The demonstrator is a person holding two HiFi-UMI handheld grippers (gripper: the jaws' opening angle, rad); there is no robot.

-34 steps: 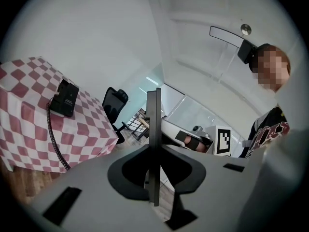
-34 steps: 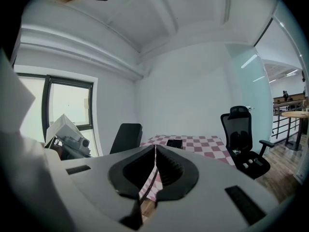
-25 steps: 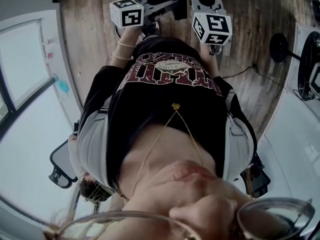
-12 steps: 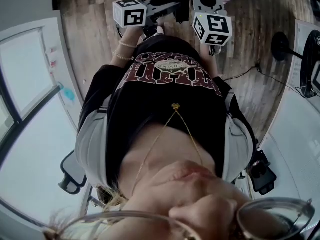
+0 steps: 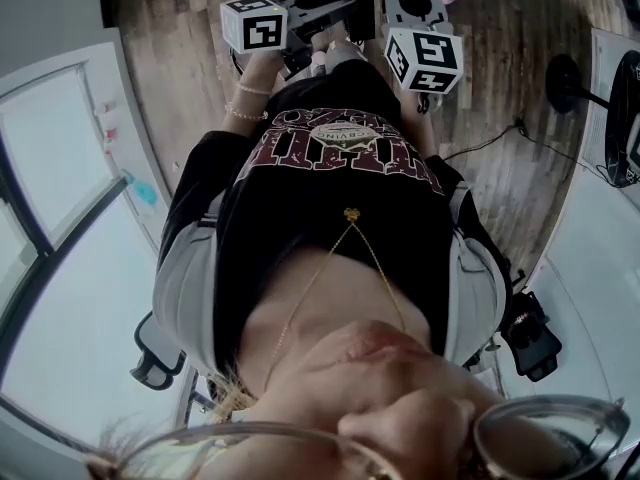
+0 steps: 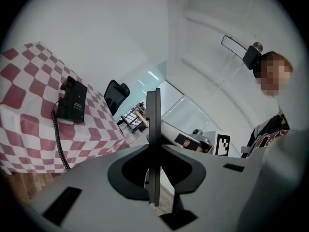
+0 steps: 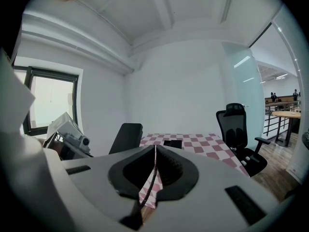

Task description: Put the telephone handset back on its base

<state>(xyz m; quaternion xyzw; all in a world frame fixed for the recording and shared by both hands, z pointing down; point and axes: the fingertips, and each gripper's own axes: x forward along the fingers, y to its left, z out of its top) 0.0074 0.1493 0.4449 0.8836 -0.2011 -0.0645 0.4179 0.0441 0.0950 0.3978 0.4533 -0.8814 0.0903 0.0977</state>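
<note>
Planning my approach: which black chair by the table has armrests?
The tall black mesh office chair with headrest, right of the red-and-white checked table; the other black chair, at its left, shows only a back.

White walls (image 7: 183, 81), wooden floor (image 5: 170, 78) (black office chair (image 7: 234, 127))

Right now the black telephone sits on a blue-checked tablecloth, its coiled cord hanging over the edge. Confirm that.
Not quite: the tablecloth is checked red and white, not blue, as the left gripper view shows. The rest holds: the black telephone sits on it, and its coiled cord hangs over the edge.
</note>
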